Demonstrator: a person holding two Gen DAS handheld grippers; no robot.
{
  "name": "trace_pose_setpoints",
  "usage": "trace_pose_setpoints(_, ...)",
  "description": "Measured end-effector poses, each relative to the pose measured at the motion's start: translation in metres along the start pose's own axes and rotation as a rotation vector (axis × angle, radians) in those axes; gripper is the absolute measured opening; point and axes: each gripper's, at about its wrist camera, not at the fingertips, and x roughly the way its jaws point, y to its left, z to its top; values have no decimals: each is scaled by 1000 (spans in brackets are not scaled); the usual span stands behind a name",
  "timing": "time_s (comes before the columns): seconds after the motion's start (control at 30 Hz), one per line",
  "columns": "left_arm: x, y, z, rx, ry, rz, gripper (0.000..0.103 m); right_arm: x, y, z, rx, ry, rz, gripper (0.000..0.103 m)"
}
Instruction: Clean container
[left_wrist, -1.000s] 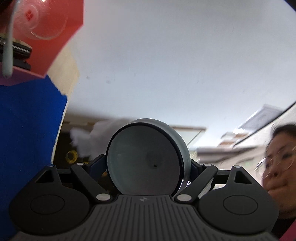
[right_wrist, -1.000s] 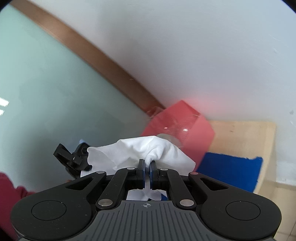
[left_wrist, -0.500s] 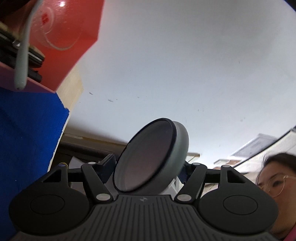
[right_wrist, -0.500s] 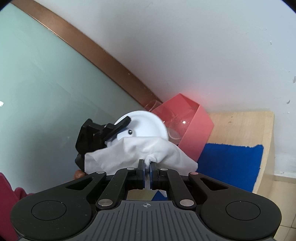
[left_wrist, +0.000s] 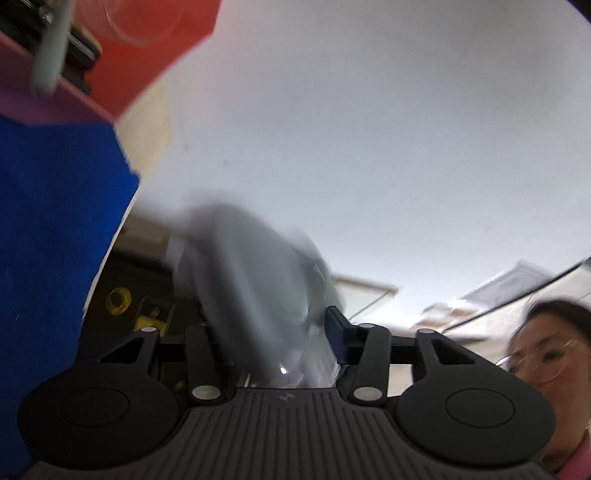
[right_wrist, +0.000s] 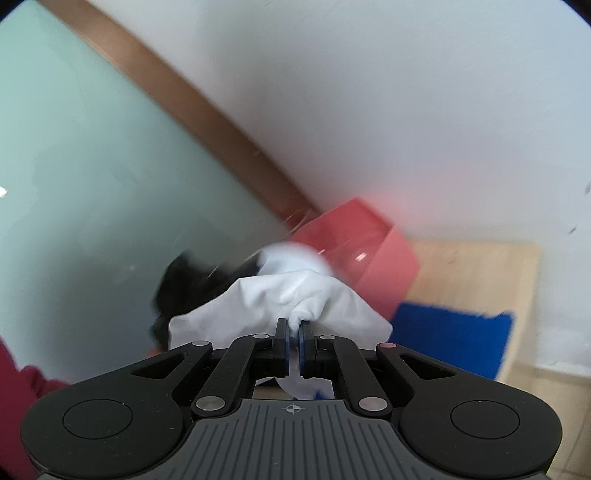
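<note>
My left gripper (left_wrist: 273, 325) is shut on a round grey-white container (left_wrist: 255, 291), held up in the air and blurred by motion. My right gripper (right_wrist: 291, 326) is shut on a crumpled white cloth (right_wrist: 280, 306). In the right wrist view the white container (right_wrist: 291, 260) shows blurred just beyond the cloth, with the black left gripper (right_wrist: 184, 284) holding it. Whether the cloth touches the container I cannot tell.
A red box (right_wrist: 362, 254) with a clear glass stands on a light wooden table (right_wrist: 480, 273), next to a blue cloth (right_wrist: 450, 336). A white wall (right_wrist: 369, 110) and a frosted glass panel (right_wrist: 74, 184) lie behind. A person's face (left_wrist: 546, 354) is at the lower right.
The container has turned and swung in the left gripper and is now motion-blurred. In the right wrist view the container and left gripper shifted, and the cloth stays gripped.
</note>
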Motion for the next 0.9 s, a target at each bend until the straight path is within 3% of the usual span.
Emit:
trace_pose_setpoints(0.1,8,-5,3,44,47,31,49,0,-5,16,-55,17,-18,7)
trace_pose_setpoints(0.3,8,10,16,62,60,106,49,20,-7,36,-208,190,-2,7)
trace_pose_setpoints(0.43,-3,22,12,72,48,183,49,25,-39,20,-147,243,-90,7)
trace_pose_setpoints(0.5,-15,24,9,86,2,243,55,27,-53,8,-94,252,-116,7)
trace_pose_setpoints(0.53,-19,24,8,103,-25,297,70,26,-57,2,-74,255,-123,7)
trace_pose_setpoints(0.6,-27,21,5,146,-93,420,89,23,-59,-9,-42,259,-131,7)
trace_pose_setpoints(0.77,-31,16,5,228,-188,601,89,28,-58,-24,-17,264,-168,7)
trace_pose_setpoints(0.9,-27,5,-4,323,-285,762,99,45,-45,-19,-92,274,-192,7)
